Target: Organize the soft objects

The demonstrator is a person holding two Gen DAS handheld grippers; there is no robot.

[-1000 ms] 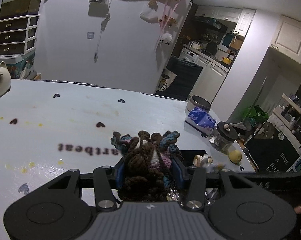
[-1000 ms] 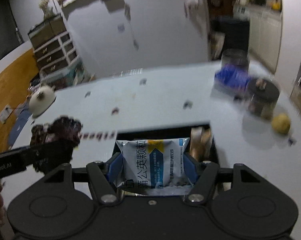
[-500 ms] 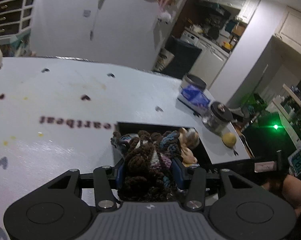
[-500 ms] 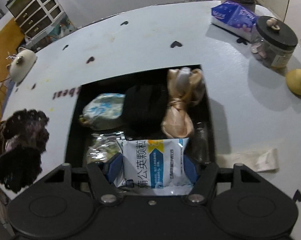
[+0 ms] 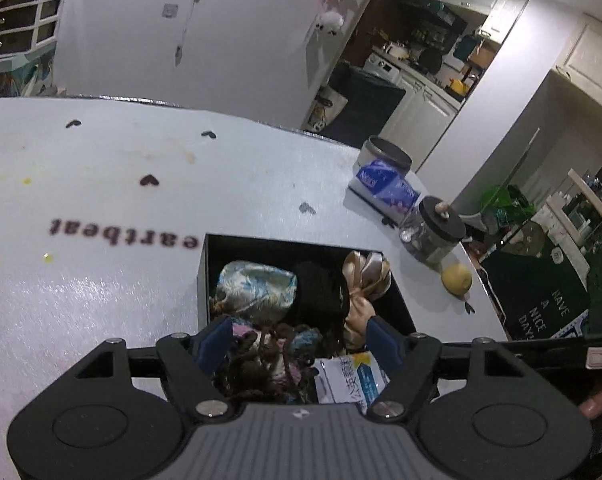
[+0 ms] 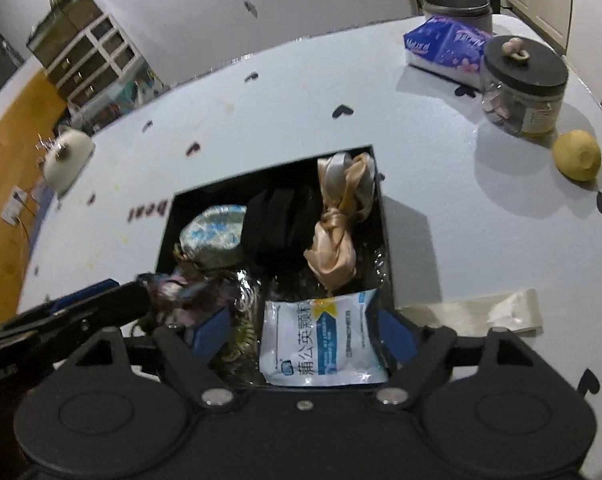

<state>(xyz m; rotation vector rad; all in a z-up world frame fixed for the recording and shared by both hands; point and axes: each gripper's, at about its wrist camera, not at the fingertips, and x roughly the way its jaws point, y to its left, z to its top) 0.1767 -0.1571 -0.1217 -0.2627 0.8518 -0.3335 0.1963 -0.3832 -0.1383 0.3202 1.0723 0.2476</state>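
Both grippers are over the black box (image 6: pixel 383 216) sunk in the table (image 6: pixel 441 208), jaws opening. The left gripper (image 5: pixel 297 344) is letting the crochet bundle (image 5: pixel 261 364) drop at the box's near edge; the right gripper (image 6: pixel 301 332) frees the white sachet (image 6: pixel 321 340) beside it. Next call: lift both clear.

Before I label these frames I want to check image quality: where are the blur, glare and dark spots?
Left wrist view: room dim, straight edges bowed by the lens, sheen on the table, box interior dark. Right wrist view: sharp at the centre, the white packet readable, hard shadows beside the jar and lemon, left edge smeared.
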